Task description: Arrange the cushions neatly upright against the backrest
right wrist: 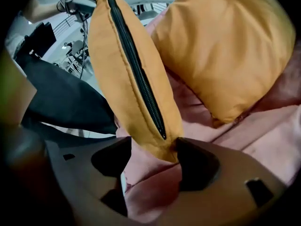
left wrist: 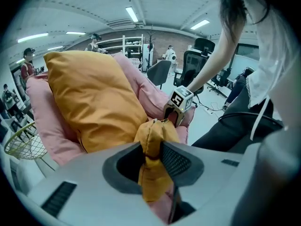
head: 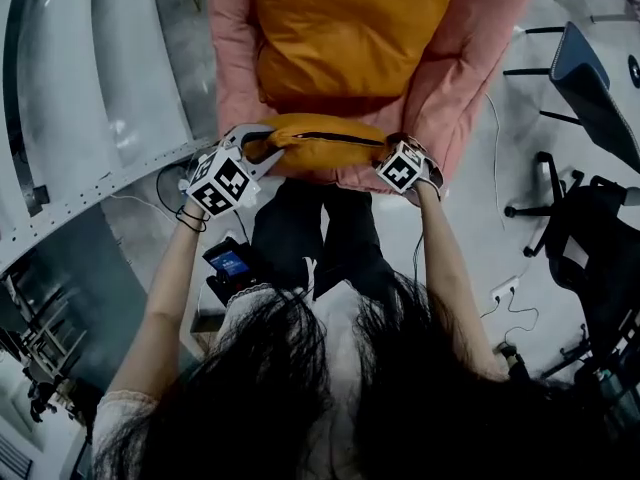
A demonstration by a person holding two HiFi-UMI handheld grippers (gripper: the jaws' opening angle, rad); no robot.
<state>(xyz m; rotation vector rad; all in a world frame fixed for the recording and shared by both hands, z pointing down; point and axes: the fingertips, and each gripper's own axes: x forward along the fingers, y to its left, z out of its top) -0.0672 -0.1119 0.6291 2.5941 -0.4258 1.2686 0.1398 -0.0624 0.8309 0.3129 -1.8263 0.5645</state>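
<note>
A pink armchair [head: 452,78] holds two orange cushions. One orange cushion [head: 350,28] leans against the backrest. The second cushion [head: 318,144] stands on its edge at the seat front, zip side toward me. My left gripper [head: 252,148] is shut on its left corner; in the left gripper view the fabric [left wrist: 153,140] is pinched between the pads. My right gripper [head: 388,153] is at the right corner. In the right gripper view the zipped corner [right wrist: 127,69] sits between wide jaws, with a gap on the left side, so the right gripper [right wrist: 153,157] is open.
Black office chairs [head: 590,228] stand on the floor to the right, with cables [head: 505,298] near them. A grey structure [head: 90,118] runs along the left. A yellow wire basket [left wrist: 23,142] sits beside the armchair. The person's dark legs [head: 310,228] are against the seat front.
</note>
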